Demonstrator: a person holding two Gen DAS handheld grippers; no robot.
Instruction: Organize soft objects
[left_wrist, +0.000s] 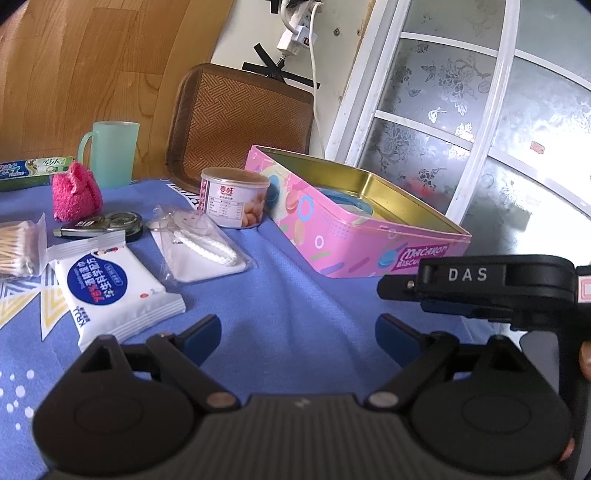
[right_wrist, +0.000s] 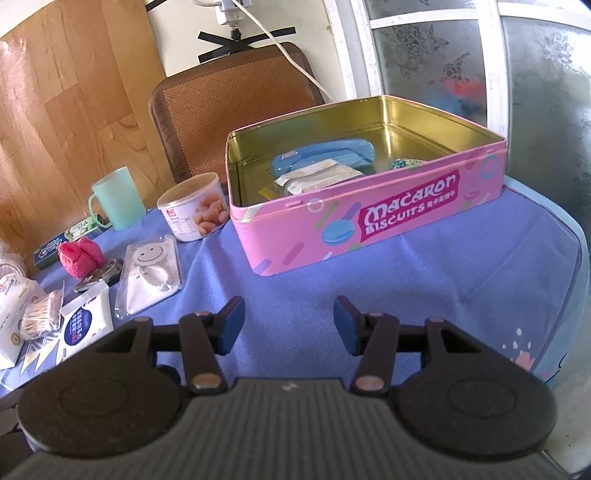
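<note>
My left tongs (left_wrist: 298, 334) and right tongs (right_wrist: 289, 320) both gape wide, gripping nothing, over the blue worktop (right_wrist: 424, 258). The fuzzy pink soft toy (left_wrist: 75, 192) sits far ahead-left of them; the open pink biscuit tin (right_wrist: 369, 218) stands just ahead.

Bare cloth (right_wrist: 288, 280) ahead of tongs; tin wall (right_wrist: 369, 221) blocks beyond.

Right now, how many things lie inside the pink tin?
3 visible: a blue case at the back, a clear packet before it, a small round thing right. More may be hidden.
</note>
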